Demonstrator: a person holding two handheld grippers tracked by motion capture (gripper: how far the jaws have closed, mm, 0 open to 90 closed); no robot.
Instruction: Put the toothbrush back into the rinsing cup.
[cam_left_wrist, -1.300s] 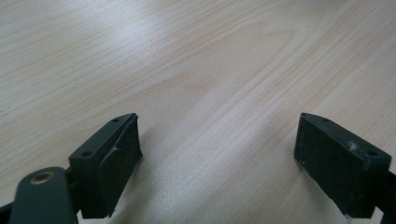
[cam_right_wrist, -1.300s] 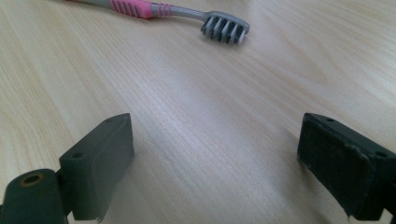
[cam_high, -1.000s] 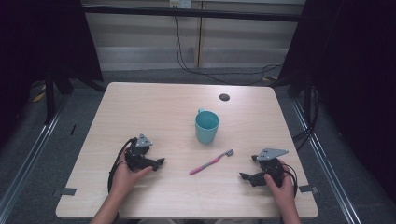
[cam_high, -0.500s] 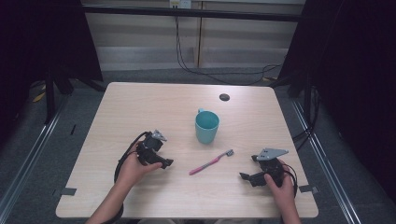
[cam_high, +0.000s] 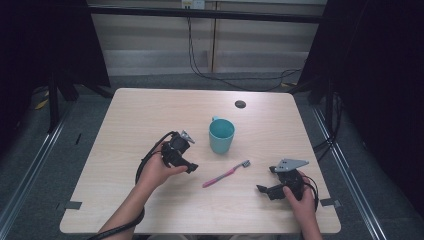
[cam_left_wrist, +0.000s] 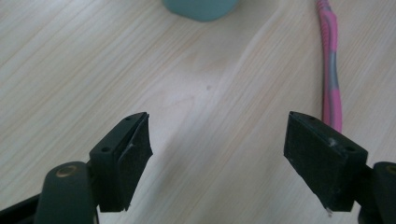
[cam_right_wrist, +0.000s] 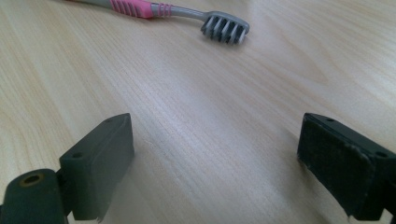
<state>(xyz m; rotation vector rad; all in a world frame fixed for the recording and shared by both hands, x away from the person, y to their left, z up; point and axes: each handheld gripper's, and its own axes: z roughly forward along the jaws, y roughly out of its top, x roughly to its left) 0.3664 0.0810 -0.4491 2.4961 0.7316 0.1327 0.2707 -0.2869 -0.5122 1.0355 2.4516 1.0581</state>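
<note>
A pink toothbrush (cam_high: 226, 173) lies flat on the wooden table (cam_high: 130, 115), just in front of a teal cup (cam_high: 221, 135). It sits between the two hands, with its bristle end pointing toward the right side of the table.

The left gripper (cam_high: 191, 167) hangs over the table close to the handle end of the toothbrush. Its jaws have just been closing a little, but they are wide apart and nothing is between them. The right gripper (cam_high: 262, 189) rests low by the table edge, near the bristle end. Its jaws are wide apart too, with nothing in them.

The toothbrush looks light, thin and stiff, and its smooth plastic may slip. The best place to grab looks like the pink ribbed part of the handle, across its thin sides, not the bristles
</note>
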